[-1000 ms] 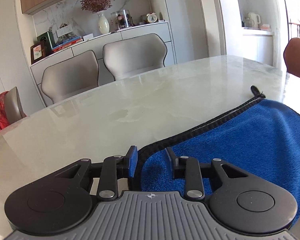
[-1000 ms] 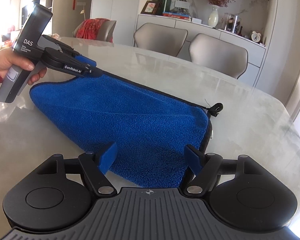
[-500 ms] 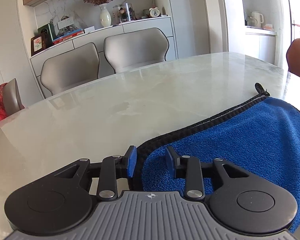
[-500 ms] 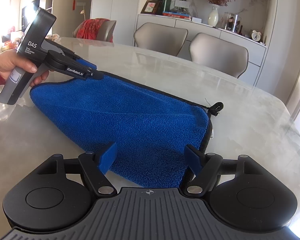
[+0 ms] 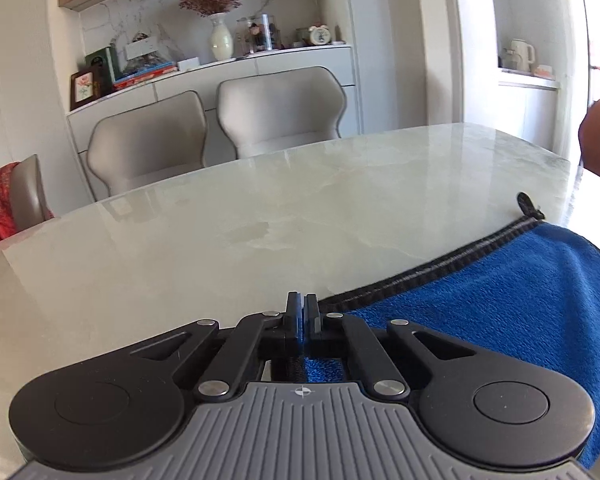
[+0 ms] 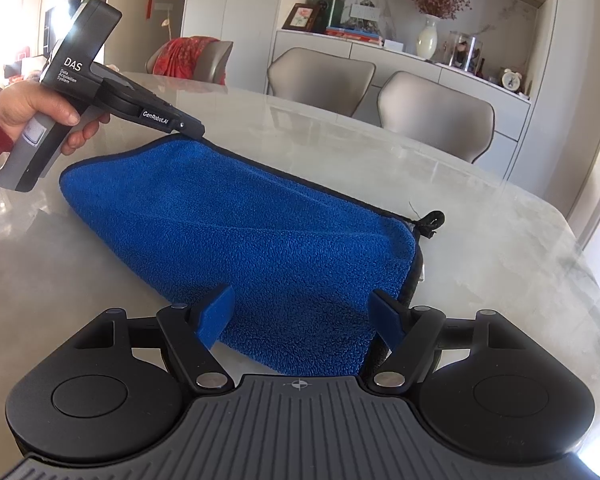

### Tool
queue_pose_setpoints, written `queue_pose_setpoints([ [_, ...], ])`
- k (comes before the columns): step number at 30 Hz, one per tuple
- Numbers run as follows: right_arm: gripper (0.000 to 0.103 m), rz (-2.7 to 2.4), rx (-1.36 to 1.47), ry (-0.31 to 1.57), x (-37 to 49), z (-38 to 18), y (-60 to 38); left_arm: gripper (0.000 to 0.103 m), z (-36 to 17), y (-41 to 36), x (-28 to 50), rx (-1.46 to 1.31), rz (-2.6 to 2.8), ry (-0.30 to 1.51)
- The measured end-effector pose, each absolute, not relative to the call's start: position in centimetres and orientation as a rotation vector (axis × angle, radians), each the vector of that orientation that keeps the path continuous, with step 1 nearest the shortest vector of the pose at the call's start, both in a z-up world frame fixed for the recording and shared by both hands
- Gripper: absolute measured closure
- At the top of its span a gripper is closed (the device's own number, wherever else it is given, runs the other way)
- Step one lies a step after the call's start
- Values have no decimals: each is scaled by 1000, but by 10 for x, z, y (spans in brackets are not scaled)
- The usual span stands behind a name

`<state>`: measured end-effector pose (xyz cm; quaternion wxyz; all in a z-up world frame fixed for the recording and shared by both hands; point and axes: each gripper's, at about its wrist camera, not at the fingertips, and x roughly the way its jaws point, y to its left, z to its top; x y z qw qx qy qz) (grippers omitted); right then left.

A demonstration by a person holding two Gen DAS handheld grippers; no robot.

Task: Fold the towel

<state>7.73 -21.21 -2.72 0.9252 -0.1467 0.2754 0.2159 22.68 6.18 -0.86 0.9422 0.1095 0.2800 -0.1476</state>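
A blue towel (image 6: pixel 260 236) with a black hem lies folded on the marble table (image 6: pixel 480 248); it also shows in the left wrist view (image 5: pixel 520 292). A black hanging loop (image 6: pixel 432 220) sticks out at its far right corner. My left gripper (image 5: pixel 302 312) is shut on the towel's far left corner and lifts it slightly; from the right wrist view its tip (image 6: pixel 190 130) pinches that corner. My right gripper (image 6: pixel 300 308) is open, its blue pads (image 6: pixel 216 312) astride the towel's near right end, holding nothing.
Two beige chairs (image 5: pixel 220 128) stand at the table's far side, before a sideboard (image 5: pixel 260 64) with a vase, books and a clock. A chair with red cloth (image 6: pixel 192 56) is at the left. A hand (image 6: pixel 40 108) holds the left gripper.
My left gripper has closed on the towel's corner and raised it a little. The right gripper has stayed open and still.
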Motion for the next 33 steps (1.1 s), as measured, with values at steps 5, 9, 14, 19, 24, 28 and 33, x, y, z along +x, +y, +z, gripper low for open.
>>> queue_pose_setpoints([
  [5,27,446,-289,571,79,-27,-214,78,-16,59,227,269,-302,598],
  [9,27,445,-293,569,78,-26,-214,72,-20,53,223,317,-299,588],
  [14,27,443,-300,566,78,-26,-213,82,-21,57,226,266,-310,597],
  [19,27,443,-300,566,79,-25,-214,98,-21,51,223,306,-292,590],
  [24,27,443,-300,566,79,-26,-214,103,-16,48,217,290,-284,561],
  [28,27,443,-303,564,78,-26,-214,103,-7,57,217,248,-285,540],
  [33,27,442,-306,562,78,-26,-214,94,-6,74,226,147,-321,591],
])
